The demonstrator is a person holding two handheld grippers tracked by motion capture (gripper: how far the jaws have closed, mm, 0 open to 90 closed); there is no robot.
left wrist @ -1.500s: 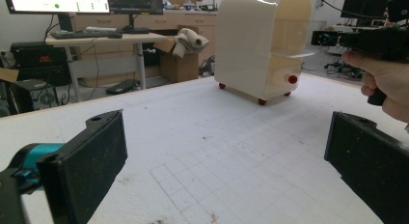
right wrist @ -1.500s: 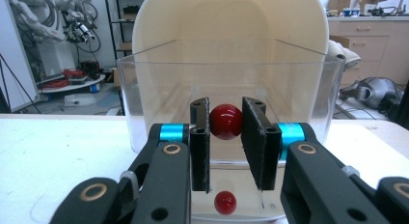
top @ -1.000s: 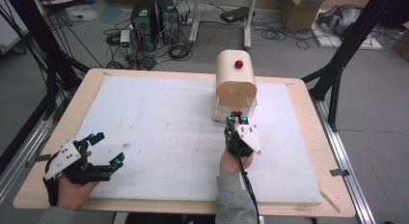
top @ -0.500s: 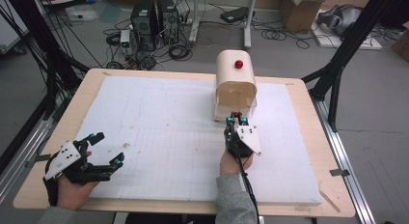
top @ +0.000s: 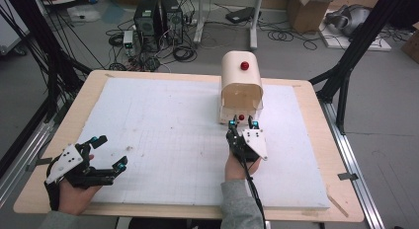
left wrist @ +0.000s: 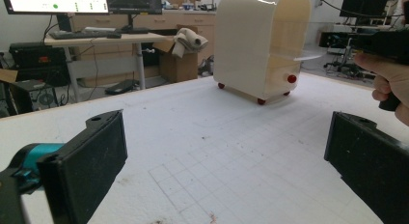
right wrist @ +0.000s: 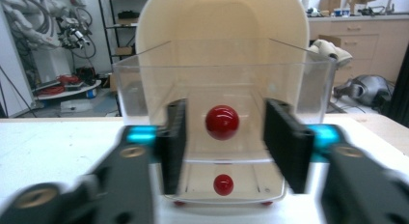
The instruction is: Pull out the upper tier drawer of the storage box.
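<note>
My left hand-held gripper (top: 106, 152) rests wide open at the worktop's (top: 163, 125) near corner, well apart from everything. My right hand-held gripper (right wrist: 224, 137) is open too, jaws either side of the upper drawer's red knob (right wrist: 222, 122) but not touching it. Beyond them stands the cream cabinet (top: 240, 86), its clear drawer (right wrist: 144, 84) drawn toward me, a lower knob (right wrist: 223, 184) beneath. I judge the step is reaching for the knob; next I close on it squarely.
</note>
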